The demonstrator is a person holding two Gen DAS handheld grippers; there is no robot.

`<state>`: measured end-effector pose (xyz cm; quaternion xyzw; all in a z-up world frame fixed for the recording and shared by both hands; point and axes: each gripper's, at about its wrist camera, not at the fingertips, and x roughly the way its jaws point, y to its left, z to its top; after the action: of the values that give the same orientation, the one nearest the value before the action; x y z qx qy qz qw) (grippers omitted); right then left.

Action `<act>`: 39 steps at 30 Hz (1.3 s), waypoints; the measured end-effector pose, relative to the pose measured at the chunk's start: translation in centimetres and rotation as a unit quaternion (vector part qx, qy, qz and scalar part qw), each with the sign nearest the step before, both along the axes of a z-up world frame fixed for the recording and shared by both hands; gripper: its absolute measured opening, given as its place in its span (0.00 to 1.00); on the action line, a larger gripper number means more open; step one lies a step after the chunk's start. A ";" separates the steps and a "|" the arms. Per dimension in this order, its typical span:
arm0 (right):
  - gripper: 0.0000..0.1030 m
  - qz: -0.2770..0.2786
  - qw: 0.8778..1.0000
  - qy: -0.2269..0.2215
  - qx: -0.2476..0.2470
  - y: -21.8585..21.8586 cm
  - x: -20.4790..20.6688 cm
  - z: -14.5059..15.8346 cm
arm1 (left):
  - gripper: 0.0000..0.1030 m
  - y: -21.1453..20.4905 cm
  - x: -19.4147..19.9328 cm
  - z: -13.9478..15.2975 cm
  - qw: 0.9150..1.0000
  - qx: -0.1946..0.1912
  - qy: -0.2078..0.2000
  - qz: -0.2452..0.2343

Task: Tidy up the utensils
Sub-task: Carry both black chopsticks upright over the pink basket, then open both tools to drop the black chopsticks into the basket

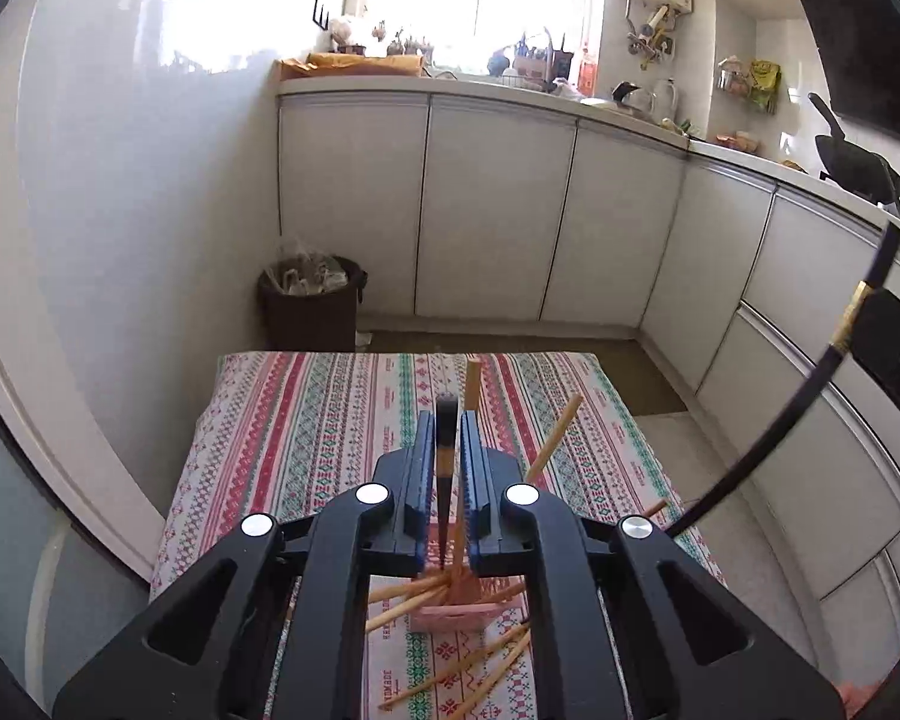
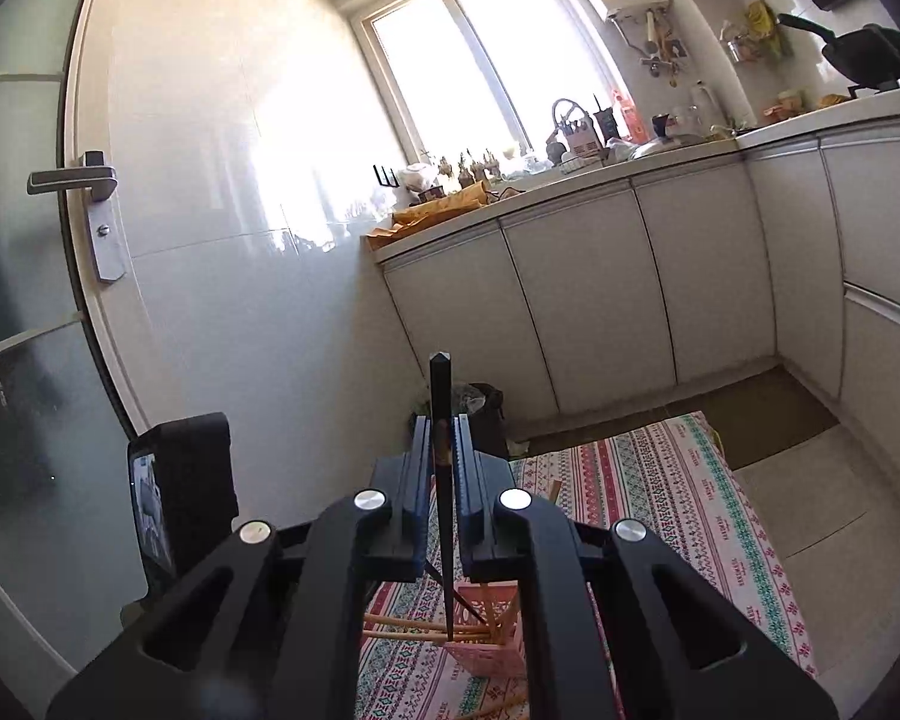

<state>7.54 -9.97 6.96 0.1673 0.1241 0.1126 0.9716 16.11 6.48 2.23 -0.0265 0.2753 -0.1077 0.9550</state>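
Note:
A pink slotted holder point(image 1: 450, 612) point(image 2: 486, 654) stands on the patterned tablecloth point(image 1: 306, 420) with wooden chopsticks point(image 1: 471, 384) leaning in it. More wooden chopsticks point(image 1: 474, 660) lie around its foot. My left gripper point(image 1: 448, 420) hovers above the holder. A black chopstick with a brown band point(image 1: 444, 462) stands between its jaws, with a thin gap on the right side, so it is open. My right gripper point(image 2: 441, 420) is shut on another black chopstick point(image 2: 440, 384), whose lower end reaches down into the holder. That long black chopstick with a gold band point(image 1: 840, 348) shows at the right.
White kitchen cabinets point(image 1: 498, 204) run along the back and right under a cluttered counter. A dark bin point(image 1: 309, 300) stands in the corner beyond the table. A black wok point(image 1: 858, 162) sits on the counter. A door with a lever handle point(image 2: 72, 180) is on the left.

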 end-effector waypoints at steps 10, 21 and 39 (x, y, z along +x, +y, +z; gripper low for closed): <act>0.07 -0.010 1.000 -0.009 -0.028 2.0 2.5 -2.7 | 0.47 7.0 -7.0 6.9 0.987 -0.098 -0.110 0.059; 0.35 -0.019 0.999 -0.015 -0.037 3.3 3.8 -5.7 | 0.47 9.3 -8.6 8.5 0.984 -0.113 -0.123 0.068; 0.82 -0.063 0.997 -0.044 -0.016 -1.0 -2.0 -1.7 | 0.73 6.0 -8.7 7.6 0.992 -0.080 -0.091 0.035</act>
<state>5.56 -10.94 5.28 0.1545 0.0722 0.0563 0.9837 7.40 12.49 9.79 -0.1029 0.1764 -0.0977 0.9740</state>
